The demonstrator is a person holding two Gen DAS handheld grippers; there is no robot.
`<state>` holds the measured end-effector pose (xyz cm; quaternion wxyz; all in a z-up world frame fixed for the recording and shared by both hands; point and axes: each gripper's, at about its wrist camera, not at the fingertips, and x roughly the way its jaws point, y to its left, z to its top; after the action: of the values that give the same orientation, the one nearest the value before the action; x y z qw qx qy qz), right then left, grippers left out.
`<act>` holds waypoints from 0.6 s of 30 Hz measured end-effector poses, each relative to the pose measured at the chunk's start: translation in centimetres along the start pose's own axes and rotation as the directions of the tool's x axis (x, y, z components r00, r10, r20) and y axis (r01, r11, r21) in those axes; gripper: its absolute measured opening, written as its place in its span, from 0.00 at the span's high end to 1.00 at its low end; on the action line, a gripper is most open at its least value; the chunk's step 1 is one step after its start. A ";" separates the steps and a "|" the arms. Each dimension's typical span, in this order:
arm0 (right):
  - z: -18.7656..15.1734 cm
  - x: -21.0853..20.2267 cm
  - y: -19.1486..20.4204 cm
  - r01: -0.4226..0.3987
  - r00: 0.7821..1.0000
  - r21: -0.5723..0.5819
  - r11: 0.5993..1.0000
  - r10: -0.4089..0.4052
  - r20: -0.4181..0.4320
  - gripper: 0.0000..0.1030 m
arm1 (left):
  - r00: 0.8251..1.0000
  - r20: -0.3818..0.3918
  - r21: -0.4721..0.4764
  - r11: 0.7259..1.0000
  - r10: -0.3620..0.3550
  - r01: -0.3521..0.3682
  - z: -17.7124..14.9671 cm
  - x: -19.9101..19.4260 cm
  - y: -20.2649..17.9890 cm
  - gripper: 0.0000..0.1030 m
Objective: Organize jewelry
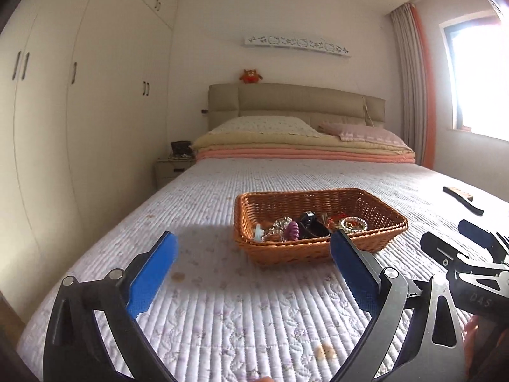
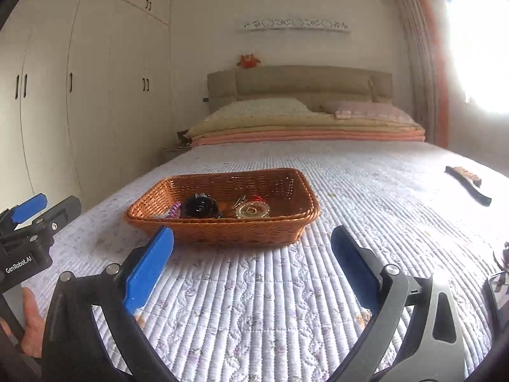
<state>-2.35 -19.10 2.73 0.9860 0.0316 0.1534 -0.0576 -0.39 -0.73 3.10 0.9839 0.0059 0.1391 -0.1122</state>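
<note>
A brown wicker basket point(image 1: 375, 222) sits on the quilted bed, also in the right wrist view point(image 2: 296, 219). It holds several pieces: a purple spiral hair tie point(image 1: 293, 229), a black clip point(image 1: 313, 222), a beaded bracelet point(image 1: 353, 223) and a clear piece point(image 1: 280, 224). In the right wrist view I see the black piece point(image 2: 201, 207) and the bracelet point(image 2: 253, 210). My left gripper point(image 1: 253, 248) is open and empty, just short of the basket's near rim. My right gripper point(image 2: 253, 245) is open and empty, in front of the basket.
A black and orange comb-like object point(image 1: 463, 199) lies on the bed at the far right, also in the right wrist view point(image 2: 467, 187). Pillows and folded blankets point(image 1: 302, 146) lie at the headboard. White wardrobes point(image 1: 95, 111) stand on the left, a nightstand point(image 1: 173, 168) beside the bed.
</note>
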 end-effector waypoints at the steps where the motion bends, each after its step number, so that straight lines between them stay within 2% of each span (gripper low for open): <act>1: 0.0 -0.3 0.1 0.004 1.000 -0.009 1.000 -0.004 0.010 0.08 | 1.000 -0.009 -0.013 1.000 0.000 -0.001 -0.3 0.3 0.1 0.09; 3: -0.4 -0.3 0.3 0.019 1.000 -0.021 1.000 -0.018 0.021 0.08 | 0.999 -0.032 -0.013 1.000 0.027 -0.027 -0.9 0.9 -0.1 0.09; 6: -0.9 0.0 0.4 0.023 1.000 -0.031 0.999 -0.022 0.007 0.08 | 0.998 -0.026 0.003 0.998 0.057 -0.057 -1.2 0.9 -0.4 0.09; 13: -1.1 0.9 0.1 0.025 0.999 -0.021 0.999 -0.026 -0.038 0.08 | 0.995 -0.084 0.027 0.998 0.062 -0.060 -1.8 2.0 -0.6 0.09; 18: -1.1 1.1 -0.2 0.027 0.998 -0.008 1.000 -0.027 -0.053 0.08 | 0.994 -0.092 0.015 0.998 0.061 -0.060 -1.9 2.2 -0.3 0.09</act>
<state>-1.63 -19.34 1.37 0.9808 0.0277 0.1802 -0.0695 1.10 -1.47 0.69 0.9793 0.0213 0.1835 -0.0828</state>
